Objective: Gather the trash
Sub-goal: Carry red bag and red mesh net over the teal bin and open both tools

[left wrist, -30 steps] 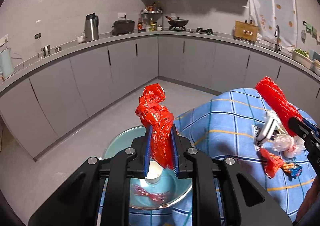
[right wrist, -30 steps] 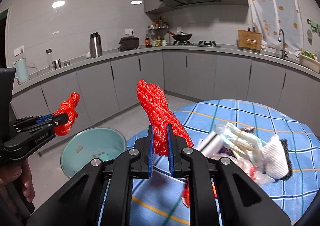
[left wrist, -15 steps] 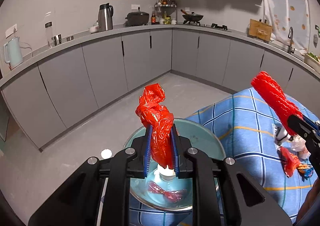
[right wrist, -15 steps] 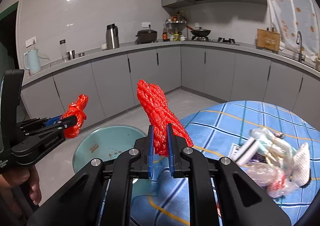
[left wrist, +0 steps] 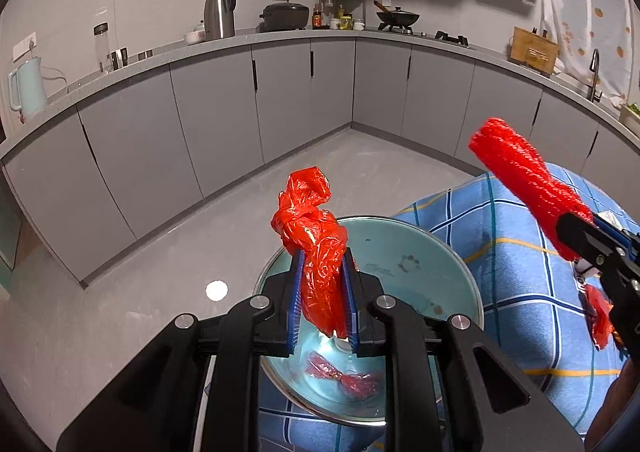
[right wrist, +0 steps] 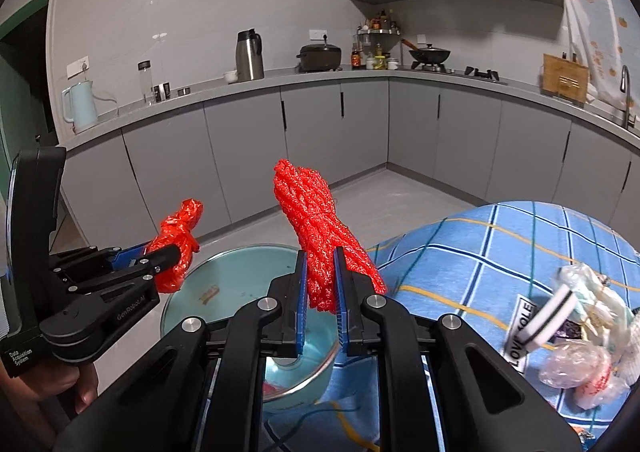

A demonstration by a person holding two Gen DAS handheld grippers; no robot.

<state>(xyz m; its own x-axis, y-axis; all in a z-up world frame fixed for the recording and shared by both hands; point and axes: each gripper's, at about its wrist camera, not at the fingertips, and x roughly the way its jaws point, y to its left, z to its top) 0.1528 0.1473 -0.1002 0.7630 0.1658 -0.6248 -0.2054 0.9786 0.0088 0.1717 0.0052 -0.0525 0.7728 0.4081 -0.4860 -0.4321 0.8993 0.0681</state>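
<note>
- Left wrist view: the left gripper [left wrist: 322,306] has its jaws closed on a crumpled red plastic bag [left wrist: 316,240], which sticks up between the blue pads. It hangs above a teal bin [left wrist: 404,248] that stands against the edge of the blue checked tablecloth [left wrist: 520,292]. At the bottom of the bin lie a red wrapper [left wrist: 344,372] and something small and white, partly hidden by the jaws.
- At the right of this view the right gripper [left wrist: 576,228] comes in, its jaws clamped on a red mesh bundle [left wrist: 524,175] held over the cloth, short of the bin.
- Right wrist view: the right gripper [right wrist: 321,294] pinches the red mesh bundle [right wrist: 316,236] tightly near its lower end; most of it stands free above the pads. The teal bin [right wrist: 240,292] lies ahead and below, and the left gripper [right wrist: 160,258] with the red plastic bag [right wrist: 178,240] is at the left, a hand [right wrist: 80,384] gripping its handle.
- Only this view shows what is left: a pile of trash [right wrist: 580,336] on the counter, made up of clear bags, a white-and-black roll and printed wrappers.
- Judgement: the task is part done. Some trash is binned, two pieces are held ready to drop, and the pile waits.
</note>
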